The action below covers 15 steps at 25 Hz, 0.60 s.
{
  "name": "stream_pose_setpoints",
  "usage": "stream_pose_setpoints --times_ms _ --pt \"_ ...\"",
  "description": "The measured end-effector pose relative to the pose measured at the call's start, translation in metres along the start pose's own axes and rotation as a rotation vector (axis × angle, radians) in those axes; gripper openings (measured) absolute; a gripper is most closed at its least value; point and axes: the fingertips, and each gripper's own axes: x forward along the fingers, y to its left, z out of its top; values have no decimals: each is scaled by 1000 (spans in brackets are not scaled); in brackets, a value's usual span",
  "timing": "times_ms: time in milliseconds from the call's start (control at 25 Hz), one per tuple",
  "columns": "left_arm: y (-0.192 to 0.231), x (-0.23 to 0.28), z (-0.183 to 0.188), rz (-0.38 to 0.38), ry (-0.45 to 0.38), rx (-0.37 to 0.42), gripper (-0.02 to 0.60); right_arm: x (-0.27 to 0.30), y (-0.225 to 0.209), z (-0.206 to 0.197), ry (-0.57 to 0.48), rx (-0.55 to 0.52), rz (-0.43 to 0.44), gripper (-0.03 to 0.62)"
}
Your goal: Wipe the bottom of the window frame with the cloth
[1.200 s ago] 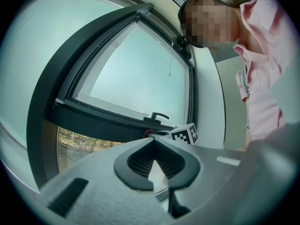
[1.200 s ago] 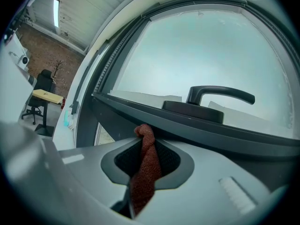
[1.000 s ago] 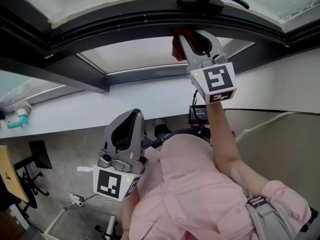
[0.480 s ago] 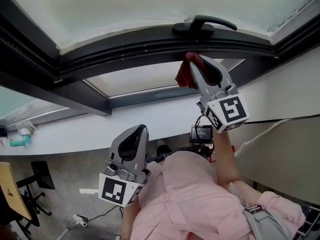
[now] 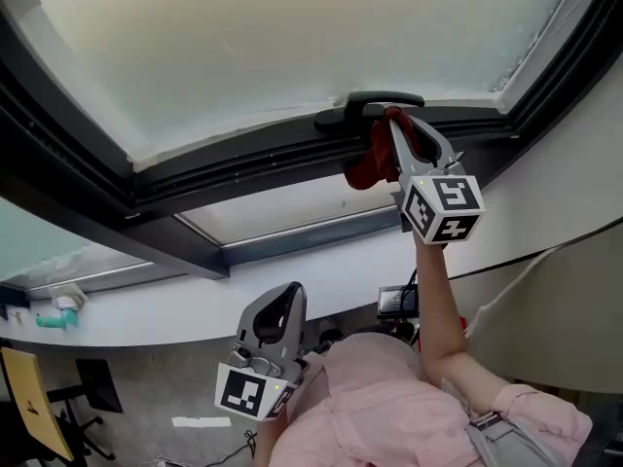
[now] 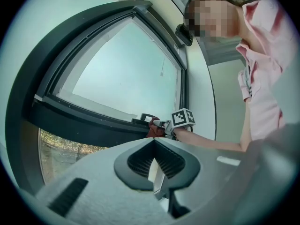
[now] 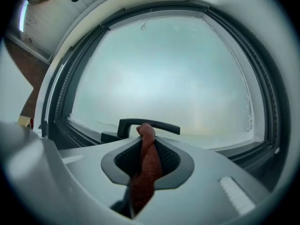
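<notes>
A dark red cloth is pinched in my right gripper, which is shut on it and raised to the dark bottom window frame. The cloth's top sits just under the black window handle. In the right gripper view the cloth runs up between the jaws, its tip in front of the handle. My left gripper hangs low near the person's chest, jaws together with nothing in them. The left gripper view shows the cloth far off against the frame.
Frosted glass fills the window above the frame. A white sill runs below, with a teal and white object at its far left. A black cable crosses the wall at right. Chairs stand on the floor lower left.
My right gripper has lifted the cloth higher along the frame, up to the window handle. The view has tilted upward, so the left gripper sits lower in the picture.
</notes>
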Motion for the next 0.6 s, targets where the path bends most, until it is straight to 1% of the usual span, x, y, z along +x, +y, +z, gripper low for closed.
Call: stream_pose_setpoints --times_ms 160,240,400,480,600 --pt "0 0 3 31 -12 4 -2 15 -5 -1 116 -70 20 64" --pt "-3 0 2 46 -13 11 -2 22 -9 0 144 -82 33 64" --pt "-17 4 0 44 -9 30 -2 24 -13 -1 143 -61 30 64" --pt "-24 4 -1 41 -12 26 -2 22 -12 0 128 -87 24 64" --pt "-32 0 -4 47 -2 31 -2 19 -7 3 85 -163 49 64"
